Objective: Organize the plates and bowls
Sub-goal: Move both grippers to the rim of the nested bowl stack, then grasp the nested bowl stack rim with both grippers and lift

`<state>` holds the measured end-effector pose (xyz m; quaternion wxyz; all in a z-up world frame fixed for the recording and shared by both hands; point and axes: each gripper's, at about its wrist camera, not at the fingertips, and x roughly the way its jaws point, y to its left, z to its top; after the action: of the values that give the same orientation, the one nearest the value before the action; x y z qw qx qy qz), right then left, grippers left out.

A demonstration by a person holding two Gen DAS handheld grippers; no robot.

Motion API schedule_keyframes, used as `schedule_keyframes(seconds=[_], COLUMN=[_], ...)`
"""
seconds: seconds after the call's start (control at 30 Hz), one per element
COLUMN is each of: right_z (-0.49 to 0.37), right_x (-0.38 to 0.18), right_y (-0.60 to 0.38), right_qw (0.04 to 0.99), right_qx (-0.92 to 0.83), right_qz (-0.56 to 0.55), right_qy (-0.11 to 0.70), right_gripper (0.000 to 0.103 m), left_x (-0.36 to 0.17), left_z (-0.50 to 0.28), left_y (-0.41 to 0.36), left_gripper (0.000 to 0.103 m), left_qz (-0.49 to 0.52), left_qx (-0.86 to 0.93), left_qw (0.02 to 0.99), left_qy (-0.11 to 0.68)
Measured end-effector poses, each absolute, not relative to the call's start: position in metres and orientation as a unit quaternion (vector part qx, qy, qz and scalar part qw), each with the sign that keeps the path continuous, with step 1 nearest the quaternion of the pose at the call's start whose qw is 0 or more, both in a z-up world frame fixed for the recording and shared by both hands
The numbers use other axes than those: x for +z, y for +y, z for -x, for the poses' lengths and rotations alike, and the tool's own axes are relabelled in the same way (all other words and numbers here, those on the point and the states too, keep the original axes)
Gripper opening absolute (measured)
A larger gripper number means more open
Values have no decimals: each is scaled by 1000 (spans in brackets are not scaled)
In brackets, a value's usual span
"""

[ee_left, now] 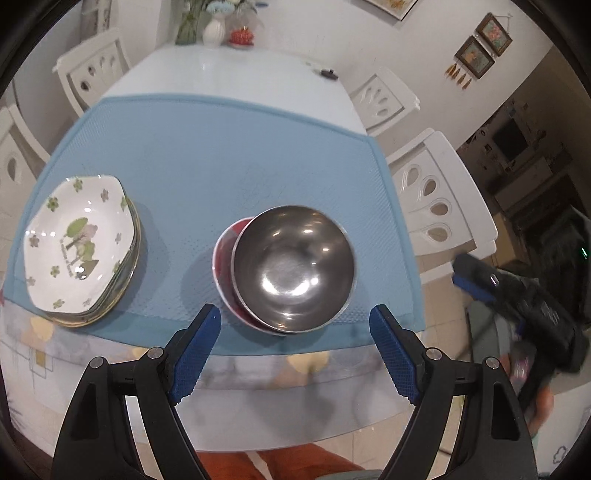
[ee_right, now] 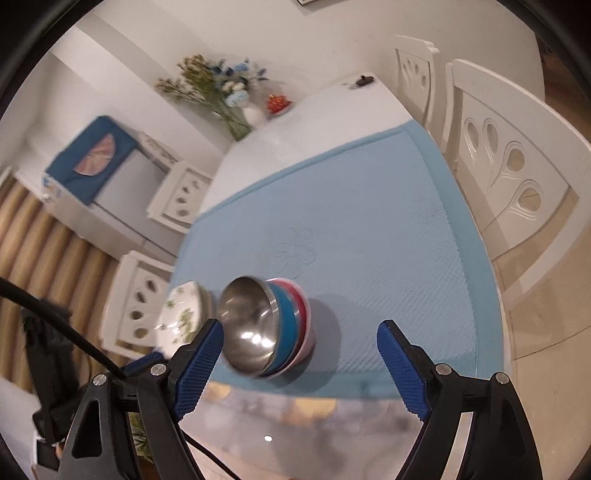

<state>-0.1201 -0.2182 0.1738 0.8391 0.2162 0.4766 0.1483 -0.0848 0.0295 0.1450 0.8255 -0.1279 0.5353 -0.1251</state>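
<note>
A steel bowl (ee_left: pixel 293 266) sits nested on top of coloured bowls on the blue mat (ee_left: pixel 229 155); a red rim (ee_left: pixel 225 251) shows under it. In the right wrist view the steel bowl (ee_right: pixel 247 325) tops a blue bowl (ee_right: pixel 286 332) and a pink one (ee_right: pixel 306 325). A stack of white floral plates (ee_left: pixel 79 245) lies to the left, also in the right wrist view (ee_right: pixel 181 317). My left gripper (ee_left: pixel 295 325) is open and empty, just in front of the bowls. My right gripper (ee_right: pixel 301 339) is open and empty, held off the table's right edge (ee_left: pixel 517 295).
White chairs (ee_left: pixel 439 206) stand along both sides of the table. A vase of flowers (ee_left: pixel 214 26), a red ornament (ee_left: pixel 242 37) and a small dark object (ee_left: pixel 328 74) sit at the far end. The table's front edge (ee_left: pixel 280 376) lies under the left gripper.
</note>
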Motion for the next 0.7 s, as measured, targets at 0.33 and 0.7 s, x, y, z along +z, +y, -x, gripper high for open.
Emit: schedule_keyframes(seconds=[0.33, 0.7], right_z=[55, 23], right_x=[106, 64], right_y=[-174, -162], right_qw=[787, 760], right_qx=[153, 142], right_qz=[-199, -208], right_qy=[563, 599], right_gripper=[83, 83], left_x=[99, 84], left_z=[53, 40], left_y=[68, 83], left_gripper=[81, 82], left_qz=[152, 159], left_qx=[-127, -119], left_qw=[796, 787], left_qy=[572, 583])
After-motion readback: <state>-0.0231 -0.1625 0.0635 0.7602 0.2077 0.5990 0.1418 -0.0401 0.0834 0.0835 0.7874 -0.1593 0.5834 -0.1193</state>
